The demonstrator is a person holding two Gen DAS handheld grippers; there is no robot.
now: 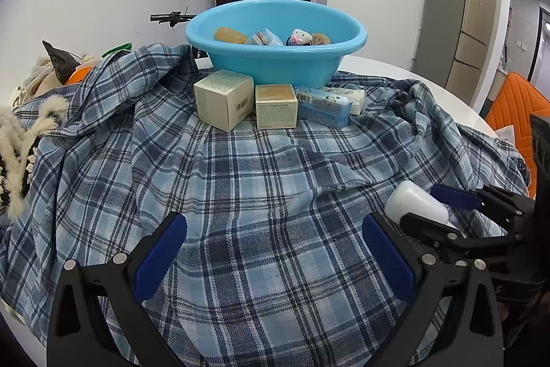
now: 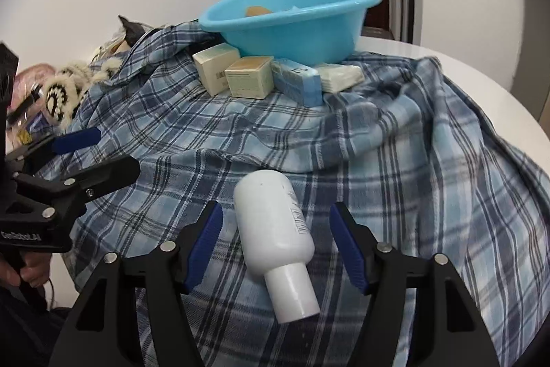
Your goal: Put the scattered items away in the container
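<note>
A blue basin (image 1: pixel 275 64) (image 2: pixel 295 26) stands at the far side of the plaid cloth and holds several small items. Two cream boxes (image 1: pixel 223 98) (image 1: pixel 276 105), a blue pack (image 1: pixel 323 107) and a white pack (image 1: pixel 350 95) lie in front of it. A white bottle (image 2: pixel 278 229) (image 1: pixel 416 205) lies on its side, cap toward the camera, between the fingers of my open right gripper (image 2: pixel 276 229) (image 1: pixel 440 205), untouched by the pads. My left gripper (image 1: pixel 275 246) (image 2: pixel 103 153) is open and empty over the bare cloth.
The blue plaid cloth (image 1: pixel 261 181) covers a round white table (image 2: pixel 474 74). A pile of fur-trimmed things and bags (image 1: pixel 31 126) lies at the left. An orange chair (image 1: pixel 515 105) stands at the right, and a fridge (image 1: pixel 471 23) stands behind it.
</note>
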